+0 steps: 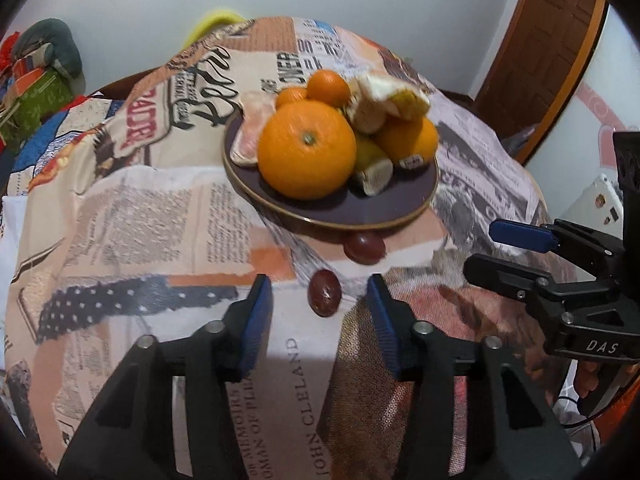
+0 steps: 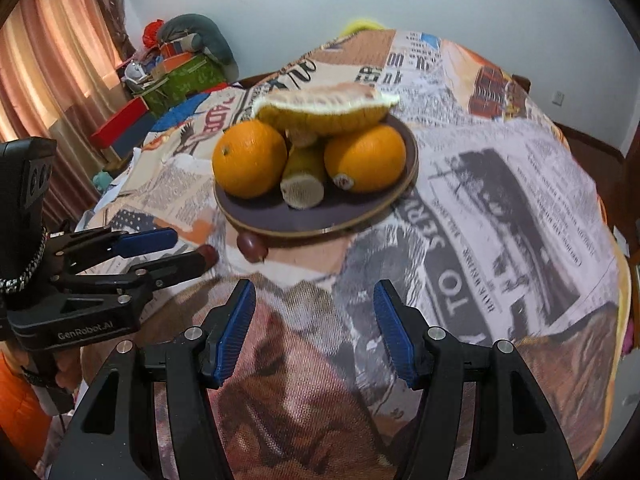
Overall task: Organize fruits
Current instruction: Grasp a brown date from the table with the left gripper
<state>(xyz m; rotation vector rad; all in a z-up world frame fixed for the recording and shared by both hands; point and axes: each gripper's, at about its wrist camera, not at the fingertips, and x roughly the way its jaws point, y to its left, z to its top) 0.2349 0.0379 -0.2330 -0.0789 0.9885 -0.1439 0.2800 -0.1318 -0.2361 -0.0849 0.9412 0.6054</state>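
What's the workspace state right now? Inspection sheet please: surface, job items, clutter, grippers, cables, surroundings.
Surface: round table under newsprint-pattern tablecloth.
Job's things: dark plate piled with large orange, stickered orange, small oranges, pomelo wedge; two red grapes off the plate, grape by rim, nearer grape.
Clutter: nothing seen on the table.
Grippers: left hand-held gripper open, straddling nearer grape, not gripping; right hand-held gripper open, empty.
Cables: one dark cable at lower right of the left wrist view.
Surroundings: curtain, stacked boxes, wooden door.
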